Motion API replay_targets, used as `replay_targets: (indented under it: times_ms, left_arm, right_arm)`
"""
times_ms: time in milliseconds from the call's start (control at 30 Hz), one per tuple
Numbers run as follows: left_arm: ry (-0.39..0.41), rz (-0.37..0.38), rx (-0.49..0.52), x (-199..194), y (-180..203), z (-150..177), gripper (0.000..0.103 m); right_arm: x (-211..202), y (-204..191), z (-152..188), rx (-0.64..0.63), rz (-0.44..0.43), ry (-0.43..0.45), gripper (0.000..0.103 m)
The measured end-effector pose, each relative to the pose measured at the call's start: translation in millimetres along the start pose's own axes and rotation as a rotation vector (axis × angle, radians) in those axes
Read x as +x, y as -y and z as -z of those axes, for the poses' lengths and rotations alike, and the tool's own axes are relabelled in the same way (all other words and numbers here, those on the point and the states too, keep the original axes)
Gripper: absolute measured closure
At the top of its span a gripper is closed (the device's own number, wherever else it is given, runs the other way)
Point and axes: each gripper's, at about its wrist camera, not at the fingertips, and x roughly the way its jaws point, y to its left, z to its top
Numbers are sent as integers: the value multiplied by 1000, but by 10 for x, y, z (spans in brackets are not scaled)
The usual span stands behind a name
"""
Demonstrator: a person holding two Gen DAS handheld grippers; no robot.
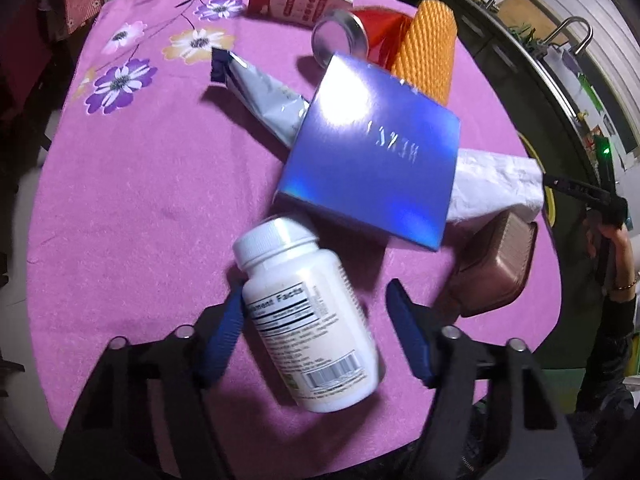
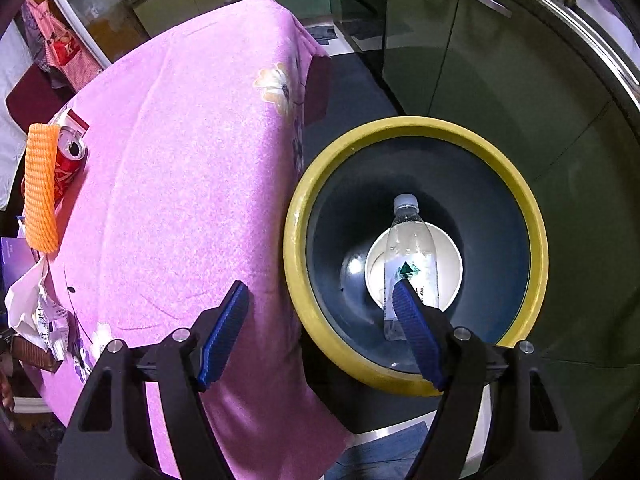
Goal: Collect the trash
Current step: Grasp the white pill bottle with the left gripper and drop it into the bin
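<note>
White pill bottle [image 1: 308, 320] flat, cap away

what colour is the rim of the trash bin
Yellow rim, dark blue inside; shows best in the right wrist view.

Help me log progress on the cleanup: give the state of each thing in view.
White pill bottle: capped, lying between left gripper pads, ungripped.
Blue box: closed, propped on clutter.
Soda can: opened, on its side.
Bin: open.
Water bottle: capped, inside bin.
Right gripper: open, empty.
</note>
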Motion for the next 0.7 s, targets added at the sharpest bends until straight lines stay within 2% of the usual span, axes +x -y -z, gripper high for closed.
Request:
replay_targets:
  times_ms: [200,467,567,700]
  left_arm:
    - [-10,-17,28,-12,12,10,46]
    - [-66,-30,149,-10,33,-26,46]
    - [-52,-23,186,-39,63,-20,53]
    - [-11,-35,202,-122,80,-39,53]
  right_arm:
    - [-26,-32,19,-14,0,-10,28]
    - [-6,-140,32,-48,-7,-30,27]
    - [2,-161,42,-52,-10,-35,27]
    - [0,-160,39,-52,-9,-42,27]
